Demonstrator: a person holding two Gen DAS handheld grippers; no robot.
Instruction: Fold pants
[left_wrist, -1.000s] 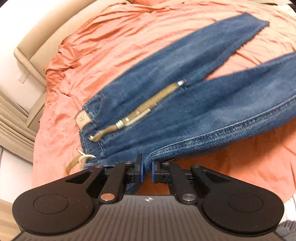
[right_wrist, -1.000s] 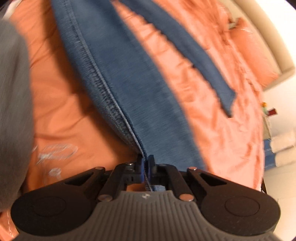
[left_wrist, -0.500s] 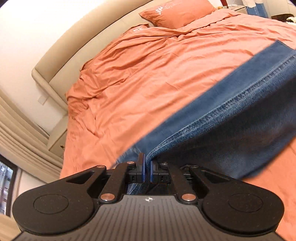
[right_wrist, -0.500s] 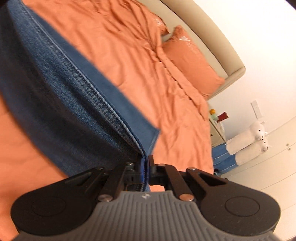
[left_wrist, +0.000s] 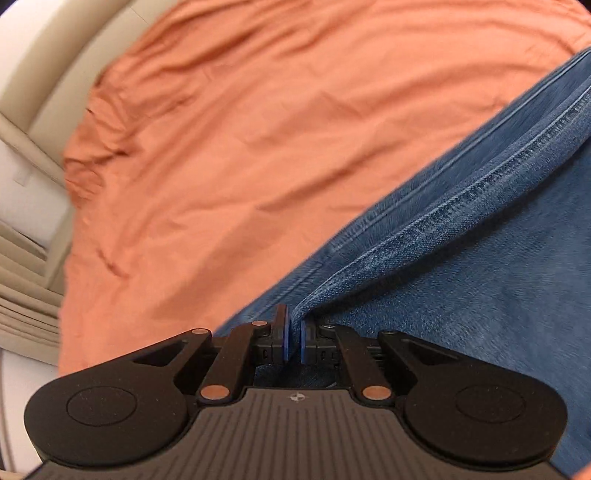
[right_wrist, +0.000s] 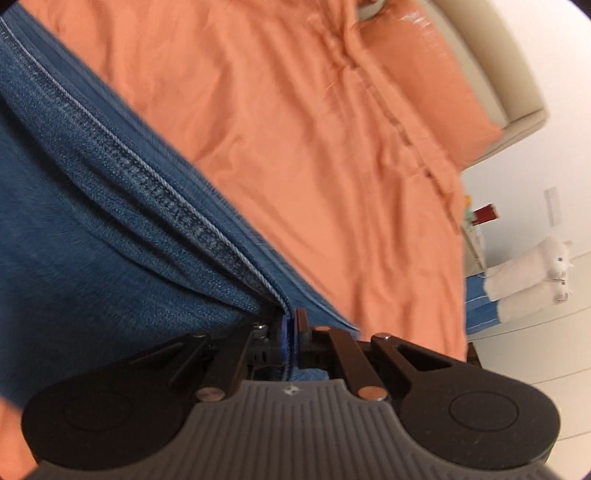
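The blue jeans (left_wrist: 480, 258) stretch from my left gripper (left_wrist: 294, 332) up to the right over the orange bedsheet (left_wrist: 258, 129). The left gripper is shut on a seamed edge of the jeans. In the right wrist view the jeans (right_wrist: 92, 240) run up to the left from my right gripper (right_wrist: 290, 332), which is shut on the seamed edge too. A second denim layer shows just beyond each held edge. The waistband and belt are out of view.
The bed's beige headboard (left_wrist: 44, 74) is at the far left, with curtains (left_wrist: 22, 302) below it. In the right wrist view an orange pillow (right_wrist: 454, 81) lies by the headboard (right_wrist: 517, 74); a nightstand with small items (right_wrist: 476, 221) and rolled towels (right_wrist: 524, 280) stand beyond the bed.
Both grippers have carried the held jeans edge across the bed and tilted down. The belt and spread legs seen a second ago are out of view now. The jaws stayed shut.
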